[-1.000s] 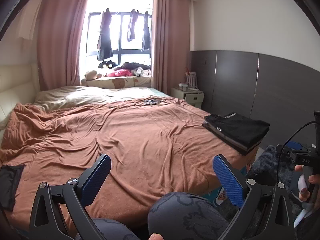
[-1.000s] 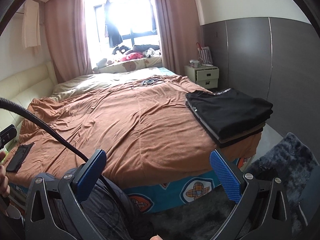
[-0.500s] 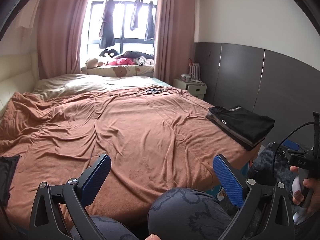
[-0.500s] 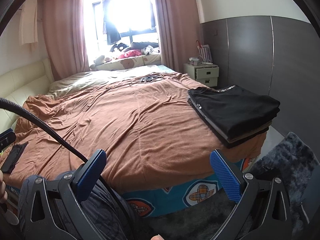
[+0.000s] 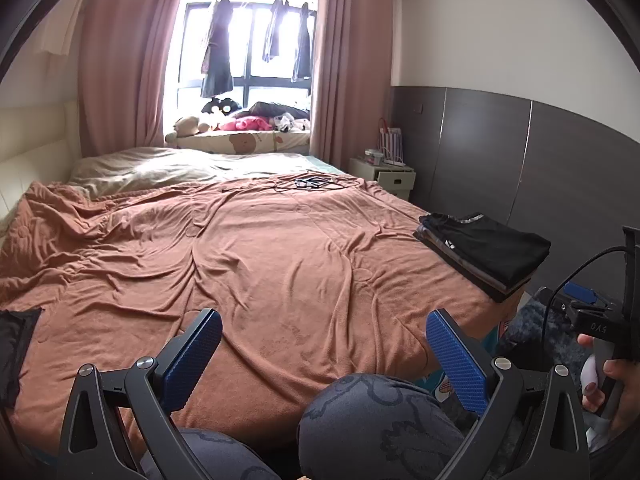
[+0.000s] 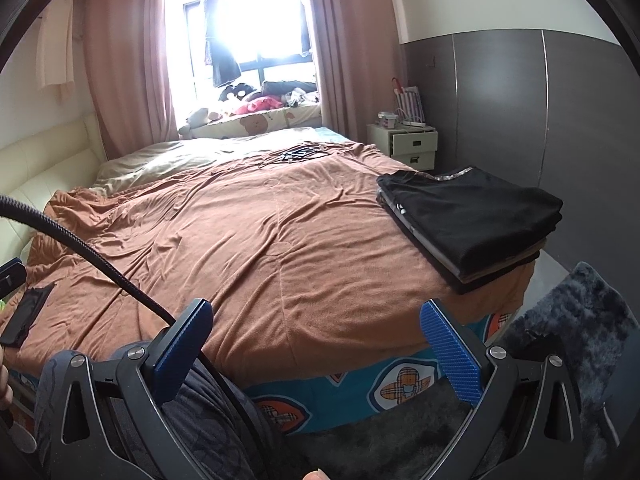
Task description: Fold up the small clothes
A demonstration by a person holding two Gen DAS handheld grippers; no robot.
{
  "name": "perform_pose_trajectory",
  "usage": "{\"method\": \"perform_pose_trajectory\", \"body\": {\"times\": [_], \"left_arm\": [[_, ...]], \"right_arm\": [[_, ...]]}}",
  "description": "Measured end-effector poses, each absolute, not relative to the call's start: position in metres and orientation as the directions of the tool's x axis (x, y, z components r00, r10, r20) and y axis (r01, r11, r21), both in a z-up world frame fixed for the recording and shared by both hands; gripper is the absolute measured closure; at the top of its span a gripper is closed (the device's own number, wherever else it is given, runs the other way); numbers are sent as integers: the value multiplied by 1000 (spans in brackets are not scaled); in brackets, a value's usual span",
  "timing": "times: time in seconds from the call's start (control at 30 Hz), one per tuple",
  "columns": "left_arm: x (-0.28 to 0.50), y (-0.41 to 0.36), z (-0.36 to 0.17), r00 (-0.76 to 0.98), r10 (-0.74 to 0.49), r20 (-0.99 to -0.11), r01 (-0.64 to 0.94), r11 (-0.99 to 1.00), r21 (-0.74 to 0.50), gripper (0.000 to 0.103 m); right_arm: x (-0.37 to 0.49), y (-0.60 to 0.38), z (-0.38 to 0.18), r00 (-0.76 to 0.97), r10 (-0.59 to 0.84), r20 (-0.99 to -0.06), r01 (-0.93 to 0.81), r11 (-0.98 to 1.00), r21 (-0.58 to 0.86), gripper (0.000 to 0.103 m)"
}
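Note:
A stack of folded dark clothes (image 5: 484,254) lies at the right front corner of the bed; it also shows in the right wrist view (image 6: 476,220). A small black garment (image 5: 14,344) lies at the bed's left edge, also seen in the right wrist view (image 6: 26,314). My left gripper (image 5: 322,354) is open and empty, held above the person's knees in front of the bed. My right gripper (image 6: 316,346) is open and empty, low before the bed's front edge.
The bed carries a rumpled brown blanket (image 5: 260,264). Cables (image 5: 308,184) lie at its far side. A white nightstand (image 6: 404,146) stands by the grey wall. A dark shaggy rug (image 6: 576,328) covers the floor at right. The person's knees (image 5: 372,420) are below the grippers.
Both views have tilted slightly, so the bed sits a little lower and closer in frame. Both grippers stay open and empty. The clothes have not moved.

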State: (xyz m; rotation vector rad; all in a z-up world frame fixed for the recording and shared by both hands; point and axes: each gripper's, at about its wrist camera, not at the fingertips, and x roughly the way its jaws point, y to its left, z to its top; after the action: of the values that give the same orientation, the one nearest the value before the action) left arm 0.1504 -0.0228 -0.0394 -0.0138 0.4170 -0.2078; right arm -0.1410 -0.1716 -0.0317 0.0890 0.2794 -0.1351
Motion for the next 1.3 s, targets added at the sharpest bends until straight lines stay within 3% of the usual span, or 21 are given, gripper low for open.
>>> {"method": "perform_pose_trajectory", "body": {"times": [1.3], "left_arm": [[129, -24, -32, 912, -168, -374, 159, 986, -55, 0]], "right_arm": [[-162, -177, -25, 963, -105, -248, 133, 986, 100, 0]]}}
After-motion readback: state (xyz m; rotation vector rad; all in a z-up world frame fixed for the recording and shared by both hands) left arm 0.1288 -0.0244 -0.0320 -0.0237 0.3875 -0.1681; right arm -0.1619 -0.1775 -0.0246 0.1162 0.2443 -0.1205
